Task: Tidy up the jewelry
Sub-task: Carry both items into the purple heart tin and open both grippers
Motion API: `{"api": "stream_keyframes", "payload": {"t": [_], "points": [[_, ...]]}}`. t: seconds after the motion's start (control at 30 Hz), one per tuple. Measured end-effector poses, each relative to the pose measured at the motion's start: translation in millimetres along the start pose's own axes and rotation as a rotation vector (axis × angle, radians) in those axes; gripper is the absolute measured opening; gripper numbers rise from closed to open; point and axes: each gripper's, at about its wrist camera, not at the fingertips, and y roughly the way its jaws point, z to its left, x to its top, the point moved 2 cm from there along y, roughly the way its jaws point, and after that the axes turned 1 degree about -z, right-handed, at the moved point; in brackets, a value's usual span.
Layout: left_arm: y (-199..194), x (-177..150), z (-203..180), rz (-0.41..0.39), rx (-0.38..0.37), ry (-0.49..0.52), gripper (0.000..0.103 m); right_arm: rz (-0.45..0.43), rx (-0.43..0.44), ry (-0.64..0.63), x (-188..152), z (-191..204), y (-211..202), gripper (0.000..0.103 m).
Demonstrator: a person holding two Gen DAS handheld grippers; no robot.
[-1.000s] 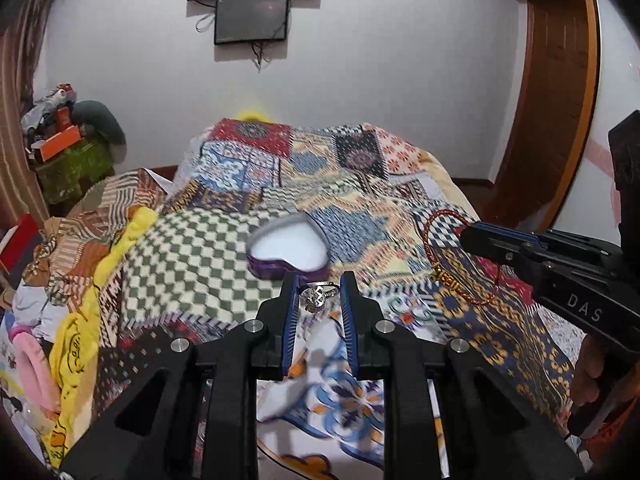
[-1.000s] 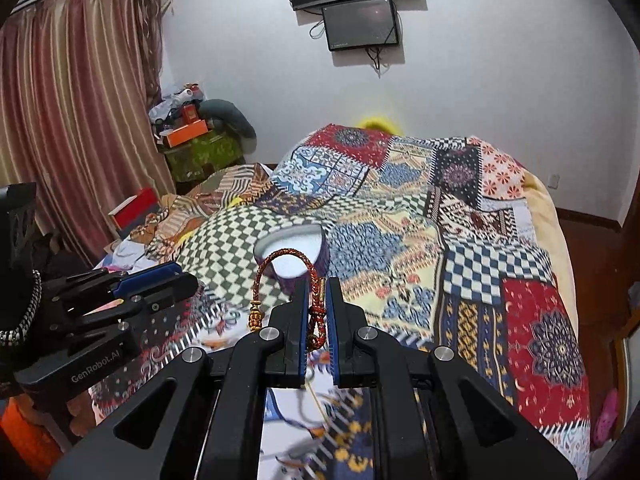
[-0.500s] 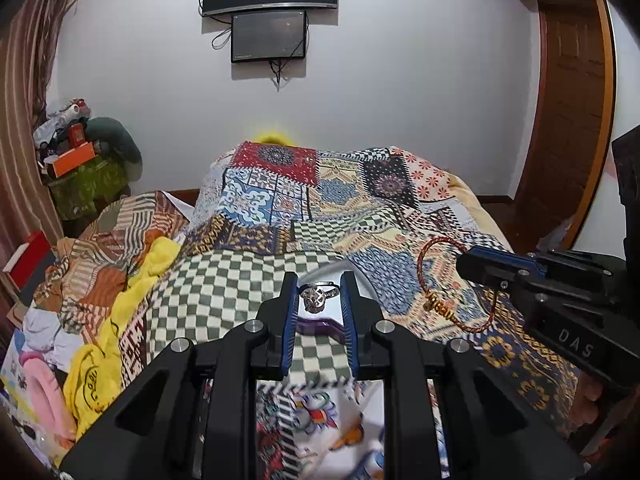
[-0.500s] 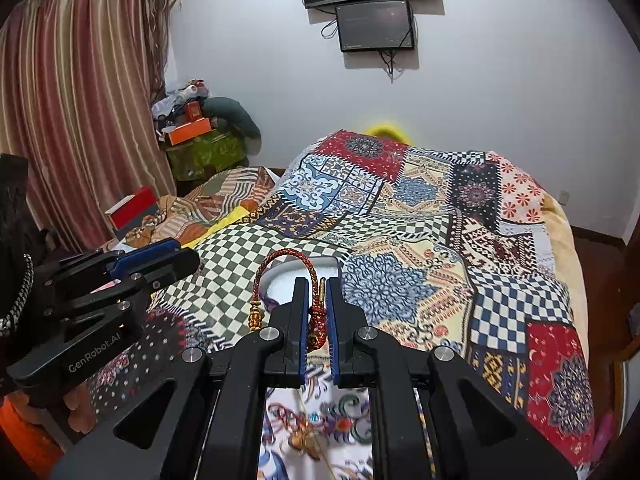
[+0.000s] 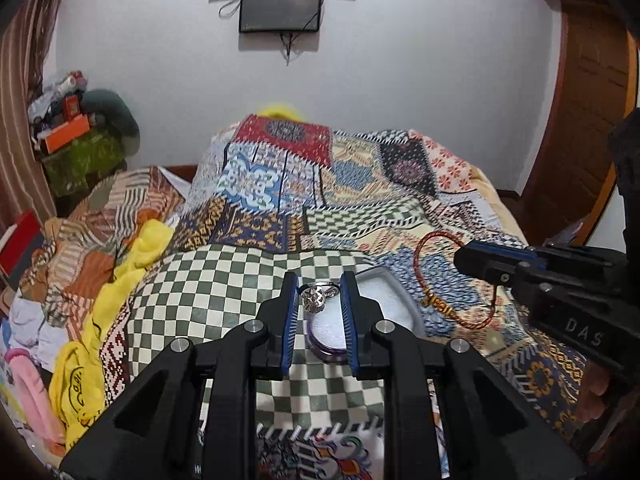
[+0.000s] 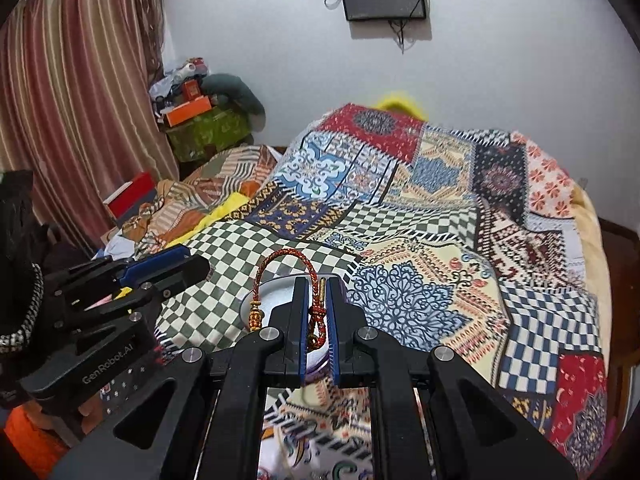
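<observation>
My left gripper pinches a silver ring just above the open white-lined box on the bed; my right gripper pinches the red bracelet over that box, whose visible lining is bare.

White wall (screen mounted), striped curtain.
</observation>
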Motion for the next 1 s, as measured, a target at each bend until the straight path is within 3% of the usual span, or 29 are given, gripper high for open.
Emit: {"api": "stream_keyframes", "payload": {"t": [0.17,0.57,1.0], "points": [[17,0,6,0.041,-0.034,-0.026,0.020,0.068,0.014,0.005,4,-7,23,0.007],[44,-10,-12,0.129,-0.072,0.024,0.020,0.212,0.057,0.011,-6,-13,57,0.007],[50,-12,-10,0.175,-0.077,0.009,0.020,0.257,0.051,-0.005,-8,-14,64,0.008]]}}
